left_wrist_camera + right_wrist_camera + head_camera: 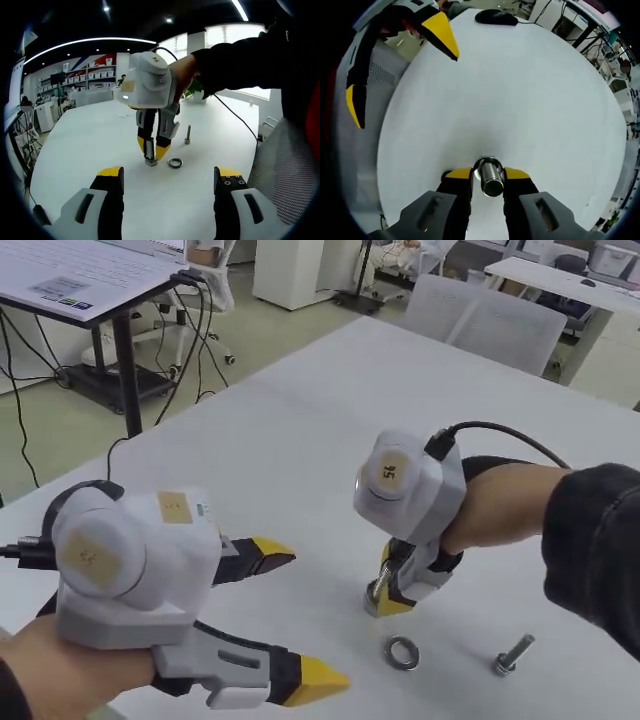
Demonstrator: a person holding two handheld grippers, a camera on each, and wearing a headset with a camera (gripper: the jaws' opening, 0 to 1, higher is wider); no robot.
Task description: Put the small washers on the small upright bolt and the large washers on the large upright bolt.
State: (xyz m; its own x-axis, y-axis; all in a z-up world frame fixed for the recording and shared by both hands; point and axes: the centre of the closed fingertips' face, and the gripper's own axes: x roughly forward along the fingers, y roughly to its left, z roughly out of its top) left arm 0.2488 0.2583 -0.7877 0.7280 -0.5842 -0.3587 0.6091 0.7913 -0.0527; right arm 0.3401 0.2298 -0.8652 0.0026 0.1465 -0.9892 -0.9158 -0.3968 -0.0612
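My right gripper point(392, 597) points straight down at the white table point(300, 430) and is shut on the large steel bolt point(383, 583), which stands upright with its head on the table. The right gripper view looks down on the bolt's end point(490, 181) between the yellow fingertips point(461, 174). A large washer point(402, 652) lies flat just beside it, also seen as a washer point(175, 162) in the left gripper view. The small bolt point(512, 655) stands on its head further right. My left gripper point(298, 614) hovers open at the near left, jaws wide apart, aimed at the right gripper point(154, 146).
A grey mesh chair point(500, 315) stands at the table's far edge. A desk with a laptop point(80, 275) and hanging cables is off to the left. A black computer mouse point(495, 17) lies on the table.
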